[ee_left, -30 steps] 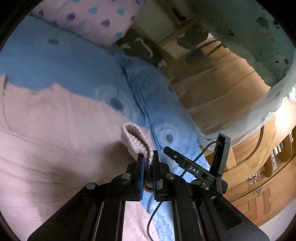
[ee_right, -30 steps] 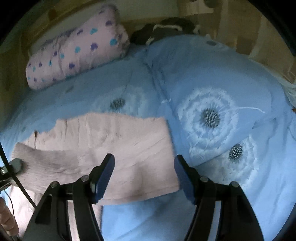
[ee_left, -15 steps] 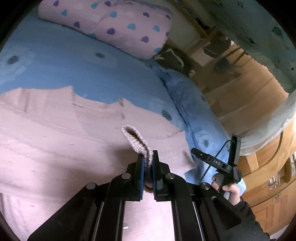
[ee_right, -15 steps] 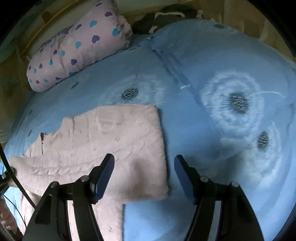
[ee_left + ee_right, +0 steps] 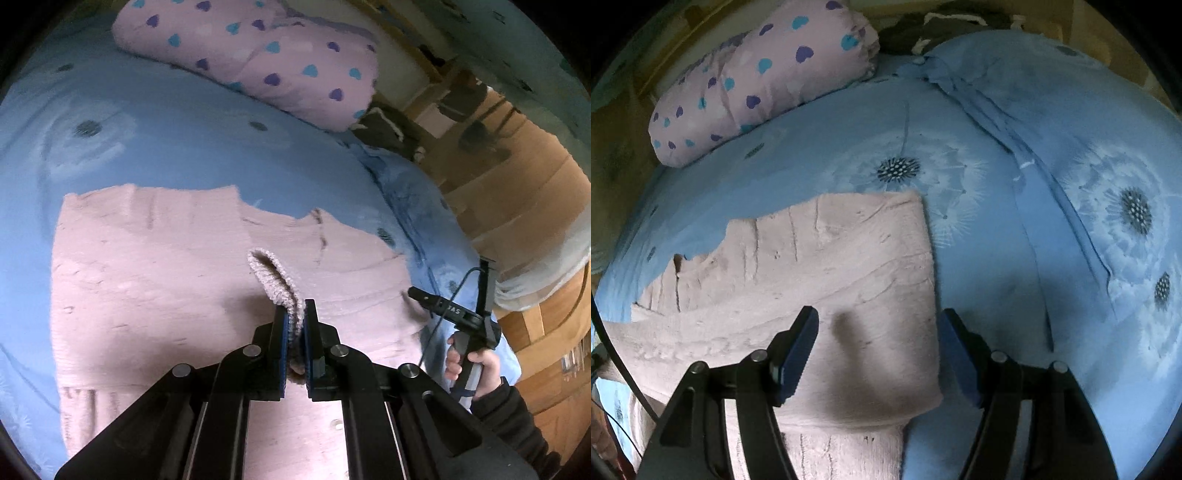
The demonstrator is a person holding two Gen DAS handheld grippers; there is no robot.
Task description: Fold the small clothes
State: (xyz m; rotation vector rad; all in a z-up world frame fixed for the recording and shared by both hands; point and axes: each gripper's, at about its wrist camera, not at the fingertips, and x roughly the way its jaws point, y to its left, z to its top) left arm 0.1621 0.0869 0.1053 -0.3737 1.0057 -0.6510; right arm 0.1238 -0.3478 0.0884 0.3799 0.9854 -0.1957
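We judge the pink knit garment [image 5: 166, 280] on the bed [image 5: 184, 155] soft, light and limp, so the left tongs [image 5: 295, 334] grip its doubled edge while the right tongs [image 5: 877, 356], gaping empty, should take the corner nearest the bed's edge.

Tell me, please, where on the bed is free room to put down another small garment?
Free: the blue bedsheet right of the pink sweater, up to the duvet's fold, and the strip between sweater and heart-print pillow. Crowded: the sweater's side, where the left tongs pinch its cuff.
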